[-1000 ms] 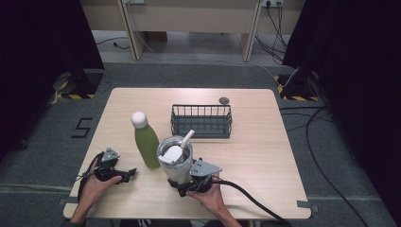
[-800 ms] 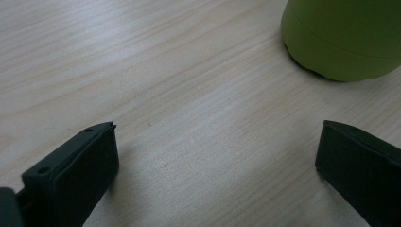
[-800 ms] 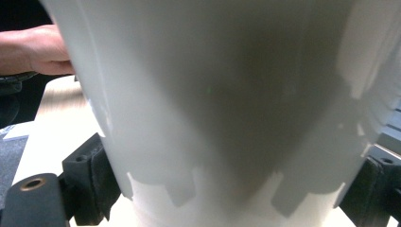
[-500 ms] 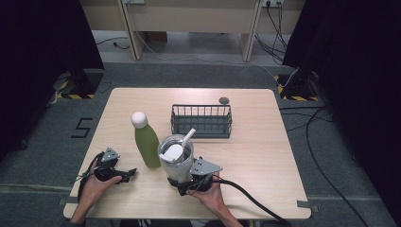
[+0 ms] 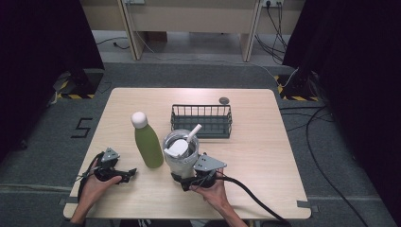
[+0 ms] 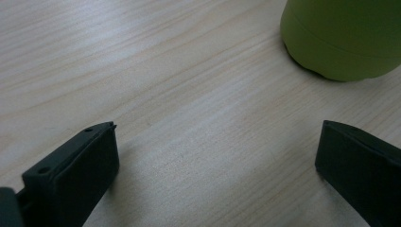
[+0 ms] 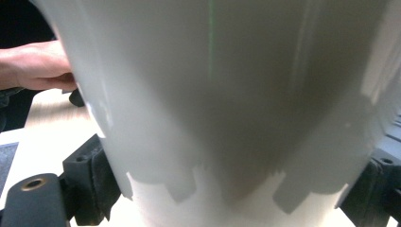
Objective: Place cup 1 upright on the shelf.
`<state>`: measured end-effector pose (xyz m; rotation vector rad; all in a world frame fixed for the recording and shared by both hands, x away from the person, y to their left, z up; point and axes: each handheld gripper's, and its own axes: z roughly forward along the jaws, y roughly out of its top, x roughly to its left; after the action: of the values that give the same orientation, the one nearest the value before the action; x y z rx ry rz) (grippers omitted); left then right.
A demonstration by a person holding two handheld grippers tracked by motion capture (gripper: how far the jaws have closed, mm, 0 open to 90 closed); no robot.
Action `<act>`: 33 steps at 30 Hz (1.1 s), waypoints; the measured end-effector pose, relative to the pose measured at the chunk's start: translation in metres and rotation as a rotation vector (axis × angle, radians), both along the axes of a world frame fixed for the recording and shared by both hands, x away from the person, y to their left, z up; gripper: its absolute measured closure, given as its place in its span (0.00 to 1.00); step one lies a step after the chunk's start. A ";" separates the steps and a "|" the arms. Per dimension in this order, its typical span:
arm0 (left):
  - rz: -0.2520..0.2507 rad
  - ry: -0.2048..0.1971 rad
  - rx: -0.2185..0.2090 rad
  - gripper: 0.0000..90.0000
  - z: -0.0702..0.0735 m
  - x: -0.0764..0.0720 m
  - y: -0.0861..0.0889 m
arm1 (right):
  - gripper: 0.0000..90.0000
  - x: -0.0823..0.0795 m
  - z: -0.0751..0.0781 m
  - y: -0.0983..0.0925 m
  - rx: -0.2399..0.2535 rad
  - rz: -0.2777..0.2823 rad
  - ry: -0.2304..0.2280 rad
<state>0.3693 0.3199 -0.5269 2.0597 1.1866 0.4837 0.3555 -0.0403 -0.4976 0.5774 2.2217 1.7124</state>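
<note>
Right gripper point(image 5: 195, 178) jaws straddle the base of the white cup point(image 5: 180, 152), lower centre of the tabletop point(image 5: 265, 142), apparently gripping it. Left gripper point(image 5: 124, 174) jaws open, empty, aimed at the green bottle point(image 5: 147, 142)

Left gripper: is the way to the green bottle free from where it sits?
Probably yes. The left gripper lies open on the table, and bare wood runs from its jaws to the green bottle, standing just ahead and slightly to the side.
</note>
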 end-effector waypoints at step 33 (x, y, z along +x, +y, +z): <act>0.000 0.000 0.000 0.00 0.000 0.000 0.000 | 0.13 0.018 0.035 -0.027 -0.001 -0.088 -0.016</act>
<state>0.3693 0.3199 -0.5269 2.0591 1.1869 0.4837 0.3739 -0.0671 -0.4629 0.6493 2.1527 1.6663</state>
